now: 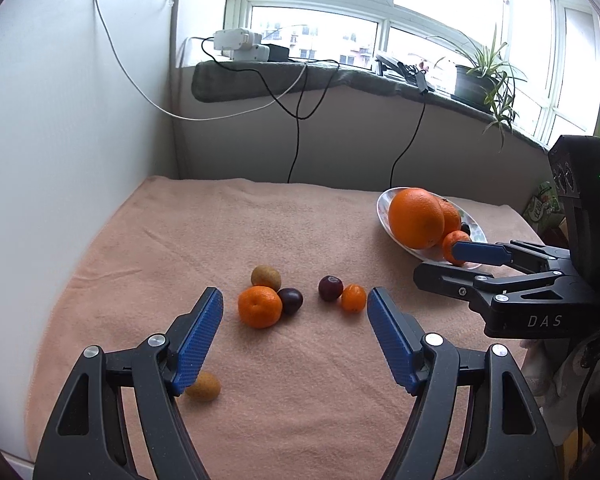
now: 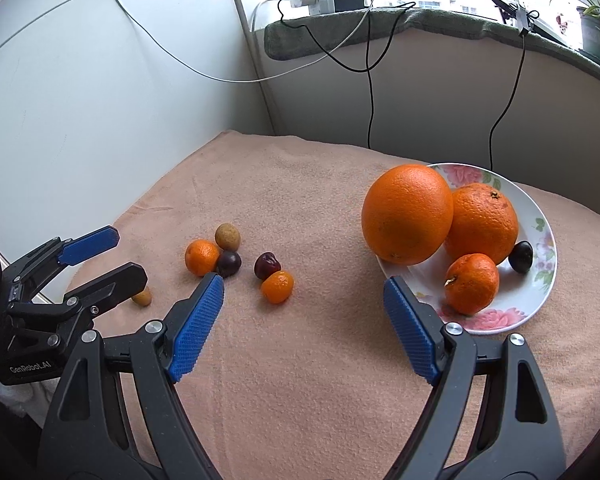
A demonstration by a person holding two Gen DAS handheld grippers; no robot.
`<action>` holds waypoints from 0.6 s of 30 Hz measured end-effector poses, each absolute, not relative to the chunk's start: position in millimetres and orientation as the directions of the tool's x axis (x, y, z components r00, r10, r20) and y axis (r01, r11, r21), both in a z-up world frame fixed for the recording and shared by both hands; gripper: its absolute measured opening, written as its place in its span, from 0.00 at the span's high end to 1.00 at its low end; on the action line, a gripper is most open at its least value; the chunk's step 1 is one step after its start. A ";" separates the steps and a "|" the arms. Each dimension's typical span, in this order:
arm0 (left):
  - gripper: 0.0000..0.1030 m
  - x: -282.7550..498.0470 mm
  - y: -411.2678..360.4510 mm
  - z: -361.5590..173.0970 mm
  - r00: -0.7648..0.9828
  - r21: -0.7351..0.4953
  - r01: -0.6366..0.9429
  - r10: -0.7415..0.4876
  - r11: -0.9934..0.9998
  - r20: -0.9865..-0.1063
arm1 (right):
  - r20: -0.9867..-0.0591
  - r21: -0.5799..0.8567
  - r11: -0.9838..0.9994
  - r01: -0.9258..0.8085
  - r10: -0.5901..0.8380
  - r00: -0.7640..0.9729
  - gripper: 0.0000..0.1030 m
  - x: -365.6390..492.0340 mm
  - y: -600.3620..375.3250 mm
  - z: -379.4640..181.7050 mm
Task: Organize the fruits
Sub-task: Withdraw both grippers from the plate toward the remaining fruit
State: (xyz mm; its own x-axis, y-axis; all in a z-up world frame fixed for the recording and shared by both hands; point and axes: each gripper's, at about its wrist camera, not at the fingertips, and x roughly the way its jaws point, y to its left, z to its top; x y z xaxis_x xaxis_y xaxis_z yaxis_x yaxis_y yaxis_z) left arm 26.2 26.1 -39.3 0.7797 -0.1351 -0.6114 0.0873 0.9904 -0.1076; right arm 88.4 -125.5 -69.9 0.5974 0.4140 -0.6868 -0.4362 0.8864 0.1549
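A floral plate (image 2: 540,280) (image 1: 384,208) at the right holds a big orange (image 2: 406,212) (image 1: 416,218), a second orange (image 2: 482,224), a mandarin (image 2: 471,284) and a dark plum (image 2: 521,256). On the pink cloth lie a mandarin (image 1: 259,306) (image 2: 201,257), a brownish fruit (image 1: 265,277) (image 2: 227,236), two dark plums (image 1: 290,300) (image 1: 330,288), a small mandarin (image 1: 353,297) (image 2: 277,287) and a tan fruit (image 1: 204,387) (image 2: 142,298). My left gripper (image 1: 295,308) (image 2: 112,258) is open and empty just before the loose fruit. My right gripper (image 2: 304,292) (image 1: 440,258) is open and empty beside the plate.
A pink cloth (image 1: 228,232) covers the table, with a white wall (image 1: 60,140) on the left. Cables (image 1: 296,136) hang from the window sill behind. A potted plant (image 1: 484,76) stands on the sill at the right.
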 end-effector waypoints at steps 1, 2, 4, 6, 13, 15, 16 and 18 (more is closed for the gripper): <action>0.27 25.2 30.1 -41.9 0.776 -0.111 0.079 -0.131 0.991 -0.617 | -0.689 0.155 0.885 -0.438 0.415 0.595 0.18 88.2 -123.1 -71.1; 0.27 23.6 34.1 -44.4 0.772 -0.114 0.071 -0.127 0.991 -0.622 | -0.691 0.155 0.884 -0.441 0.416 0.592 0.18 88.1 -121.4 -72.5; 0.27 19.6 41.4 -49.8 0.765 -0.117 0.056 -0.118 0.991 -0.633 | -0.698 0.155 0.882 -0.445 0.416 0.583 0.18 88.7 -117.9 -76.2; 0.27 15.1 48.8 -55.6 0.758 -0.119 0.042 -0.109 0.992 -0.643 | -0.704 0.152 0.880 -0.450 0.416 0.576 0.18 88.7 -114.6 -79.9; 0.28 10.7 73.3 -77.8 0.720 -0.150 0.003 -0.106 0.989 -0.686 | -0.730 0.140 0.865 -0.481 0.419 0.540 0.23 92.3 -100.6 -93.9; 0.28 10.7 78.2 -83.3 0.710 -0.167 -0.005 -0.114 0.986 -0.695 | -0.742 0.136 0.861 -0.490 0.416 0.525 0.32 94.6 -95.9 -98.7; 0.28 11.1 80.4 -86.1 0.706 -0.174 -0.011 -0.116 0.985 -0.699 | -0.747 0.132 0.861 -0.491 0.412 0.521 0.32 95.7 -93.8 -101.1; 0.33 12.0 84.2 -90.3 0.699 -0.185 -0.019 -0.119 0.983 -0.705 | -0.754 0.126 0.859 -0.496 0.408 0.514 0.35 97.8 -90.1 -105.1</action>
